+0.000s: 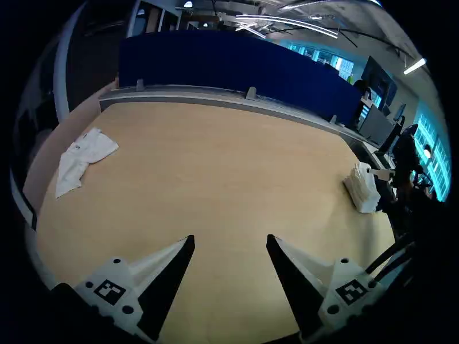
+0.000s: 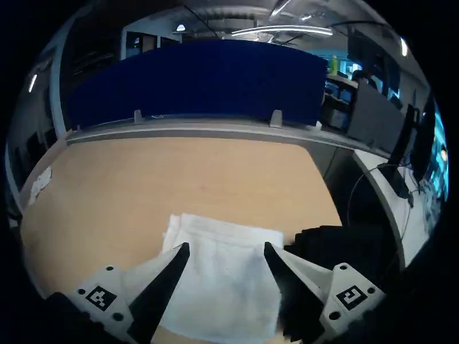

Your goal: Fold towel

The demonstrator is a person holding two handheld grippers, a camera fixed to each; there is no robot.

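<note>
Well apart, crumpled towel (image 1: 83, 157), folded towel stack (image 1: 362, 186)

My left gripper (image 1: 229, 241) camera sits high over the bench (image 1: 229, 172), on the side away from the blue partition (image 1: 229, 63). It faces that partition from far enough back to take in most of the top. My right gripper (image 2: 225, 246) camera also faces the partition but rides low, close above the folded towel stack (image 2: 224, 281). The 2 views share the partition, the bench top before it, that stack and the crumpled towel (image 1: 80, 157).
</note>
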